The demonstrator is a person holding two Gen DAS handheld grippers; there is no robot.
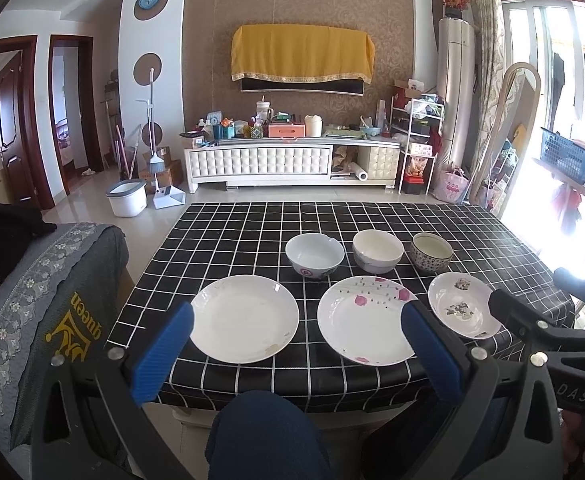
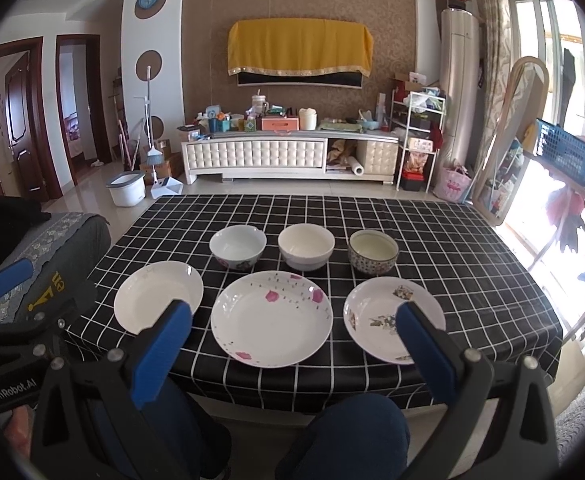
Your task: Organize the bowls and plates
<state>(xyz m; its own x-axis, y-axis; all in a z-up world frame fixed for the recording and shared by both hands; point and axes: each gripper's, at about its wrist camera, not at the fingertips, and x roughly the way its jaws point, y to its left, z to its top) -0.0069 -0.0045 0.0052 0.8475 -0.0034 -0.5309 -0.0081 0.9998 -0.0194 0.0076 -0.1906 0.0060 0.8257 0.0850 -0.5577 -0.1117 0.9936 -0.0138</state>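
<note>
Three plates lie in a row near the front edge of the black checked table [image 1: 232,232] [image 2: 432,232]: a plain white plate [image 1: 244,318] [image 2: 152,298], a pink-flowered plate [image 1: 366,320] [image 2: 272,318] and a smaller plate with grey-green motifs [image 1: 458,304] [image 2: 380,316]. Behind them stand a white bowl with a pink base [image 1: 314,254] [image 2: 237,246], a cream bowl [image 1: 377,250] [image 2: 306,246] and a patterned blue-grey bowl [image 1: 431,252] [image 2: 373,251]. My left gripper [image 1: 296,328] is open and holds nothing, hovering before the table edge. My right gripper [image 2: 294,328] is likewise open and holds nothing.
The person's knees in dark trousers [image 1: 268,436] [image 2: 356,436] sit below the table edge. A grey chair cover [image 1: 32,304] stands at the left. A TV cabinet [image 1: 260,160], a white bucket [image 1: 126,198] and a wire rack [image 1: 416,144] lie beyond the table.
</note>
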